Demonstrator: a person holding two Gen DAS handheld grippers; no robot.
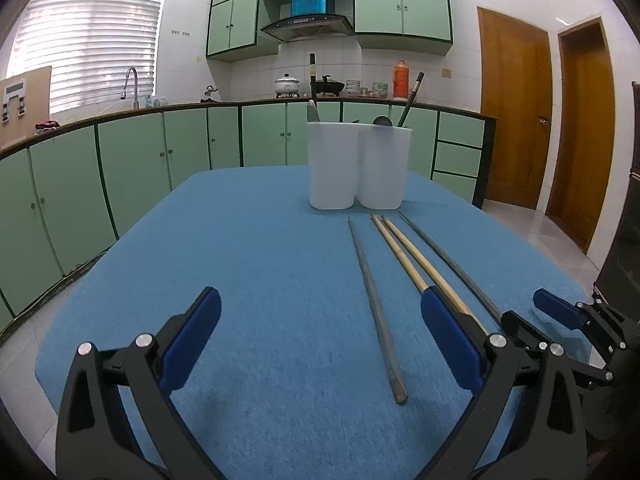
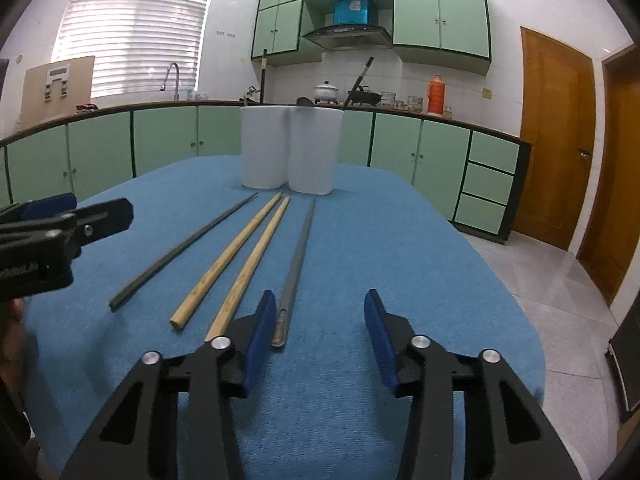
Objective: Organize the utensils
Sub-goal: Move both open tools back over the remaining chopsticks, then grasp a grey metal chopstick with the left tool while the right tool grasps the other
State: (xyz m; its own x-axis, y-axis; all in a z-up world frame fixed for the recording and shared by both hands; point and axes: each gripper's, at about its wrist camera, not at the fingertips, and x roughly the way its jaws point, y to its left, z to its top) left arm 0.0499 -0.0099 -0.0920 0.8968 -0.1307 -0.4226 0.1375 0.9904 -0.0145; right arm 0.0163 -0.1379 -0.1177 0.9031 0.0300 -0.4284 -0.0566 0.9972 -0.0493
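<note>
Beyond four chopsticks (image 2: 248, 240), two white holders (image 2: 289, 148) block the table's (image 2: 420, 260) far edge

Both wrist cameras are sitting low over the blue table (image 1: 260, 264), facing the 2 white holders (image 1: 358, 166) from near. The left view is looking from left of the 4 chopsticks (image 2: 240, 256); the right view is looking along them. Both are sharing holders, chopsticks and green cabinets (image 2: 420, 160).

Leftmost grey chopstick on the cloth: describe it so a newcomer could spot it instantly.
Start at the two white utensil holders standing on the blue tablecloth. Four chopsticks lie in front of them, running toward the camera. The grey chopstick is the leftmost, lying apart from the two pale wooden chopsticks beside it, while the other grey one lies on their right.
</note>
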